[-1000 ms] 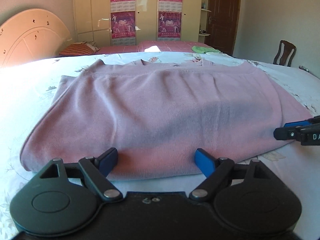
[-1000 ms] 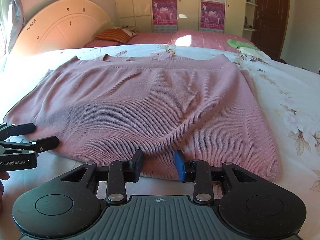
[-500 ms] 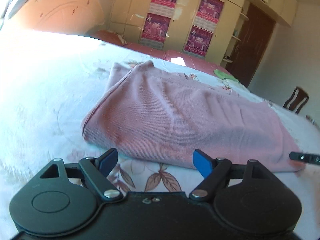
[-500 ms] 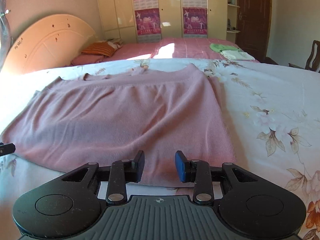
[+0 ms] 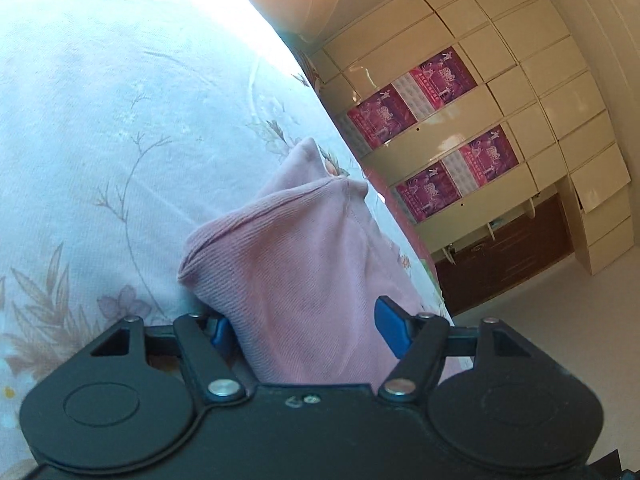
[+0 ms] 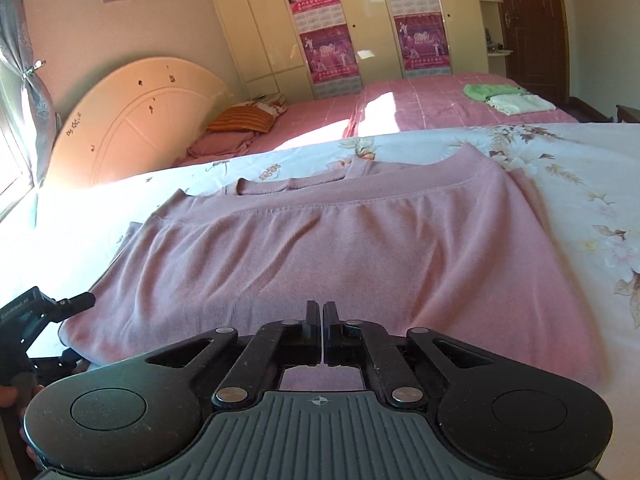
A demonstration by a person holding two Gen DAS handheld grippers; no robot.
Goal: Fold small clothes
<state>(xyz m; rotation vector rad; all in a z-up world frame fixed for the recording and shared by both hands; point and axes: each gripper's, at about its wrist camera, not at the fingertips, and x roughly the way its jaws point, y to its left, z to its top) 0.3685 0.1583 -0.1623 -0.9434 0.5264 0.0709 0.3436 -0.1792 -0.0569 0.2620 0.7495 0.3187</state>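
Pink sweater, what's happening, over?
Left tool closing around sweater edge. Right tool shut at its near hem. Nothing in the way.

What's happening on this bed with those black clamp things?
A person is folding a pink knit garment spread on a floral bedsheet, using a handheld two-finger gripper in each hand. The right gripper is shut on the garment's near edge. The left gripper has the garment's side corner between its blue pads, and its jaws are closing. No fold has been lifted over yet.
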